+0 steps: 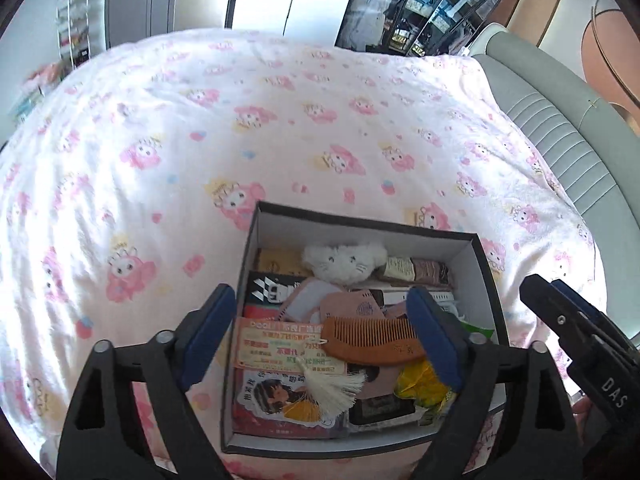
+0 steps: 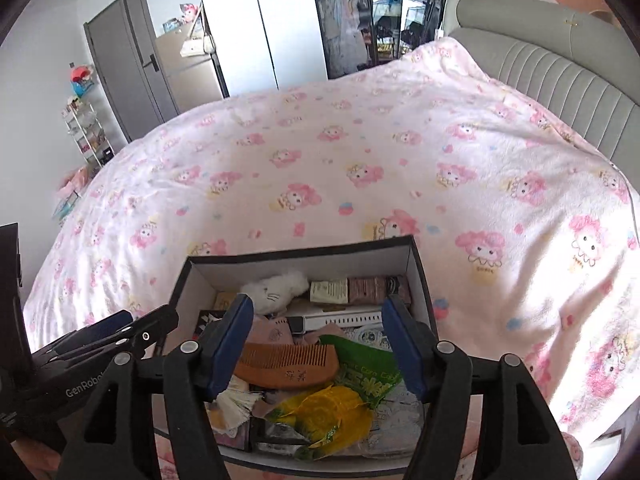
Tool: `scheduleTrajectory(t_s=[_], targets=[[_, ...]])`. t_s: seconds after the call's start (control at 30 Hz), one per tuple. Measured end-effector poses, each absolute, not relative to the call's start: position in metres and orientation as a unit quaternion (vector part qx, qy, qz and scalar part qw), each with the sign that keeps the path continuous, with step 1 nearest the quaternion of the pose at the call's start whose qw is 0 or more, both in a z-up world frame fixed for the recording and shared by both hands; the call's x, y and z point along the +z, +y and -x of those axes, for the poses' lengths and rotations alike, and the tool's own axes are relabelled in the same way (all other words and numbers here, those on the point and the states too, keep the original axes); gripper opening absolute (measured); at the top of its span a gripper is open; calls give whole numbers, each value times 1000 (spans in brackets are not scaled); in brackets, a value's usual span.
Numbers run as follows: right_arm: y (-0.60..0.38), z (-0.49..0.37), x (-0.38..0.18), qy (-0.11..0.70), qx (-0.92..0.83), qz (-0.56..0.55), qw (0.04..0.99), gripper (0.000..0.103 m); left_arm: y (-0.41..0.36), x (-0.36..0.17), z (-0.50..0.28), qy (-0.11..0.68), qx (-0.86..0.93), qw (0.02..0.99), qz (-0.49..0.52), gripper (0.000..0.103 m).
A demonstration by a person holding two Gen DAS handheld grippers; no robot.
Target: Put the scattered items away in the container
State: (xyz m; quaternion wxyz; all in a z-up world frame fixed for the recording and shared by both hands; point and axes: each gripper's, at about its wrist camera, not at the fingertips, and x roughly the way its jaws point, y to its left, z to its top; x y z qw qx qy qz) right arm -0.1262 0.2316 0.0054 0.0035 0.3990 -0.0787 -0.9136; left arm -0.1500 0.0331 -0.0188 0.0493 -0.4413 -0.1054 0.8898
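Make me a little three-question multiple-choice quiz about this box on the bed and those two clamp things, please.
1. Where is the wooden comb?
A. On the blanket
B. Inside the box, on top of the other items
C. Between a gripper's fingers

2. What colour is the plush toy?
A. White
B. Green
C. Black

3. How do the left gripper and right gripper stand?
A. Both shut on items
B. One holds the comb
C. Both open, holding nothing

Answers: B, the comb lies across the pile in the box; A, its fur is white; C, both gaps are wide and nothing is pinched.
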Motion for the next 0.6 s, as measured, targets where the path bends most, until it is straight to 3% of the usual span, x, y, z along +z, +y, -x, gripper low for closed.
scheduleTrajectory(t_s=[0.13,0.23,0.6], targets=[[226,109,37,-82,-922,-377,23,68,28,20,129,-101,911,42,399,102],[221,94,50,-75,-928,-365,14,78,26,46,107,-88,926,22,365,102],[207,24,57,-54,-941,-334,-8,82,23,67,31,-60,939,-23,338,102]])
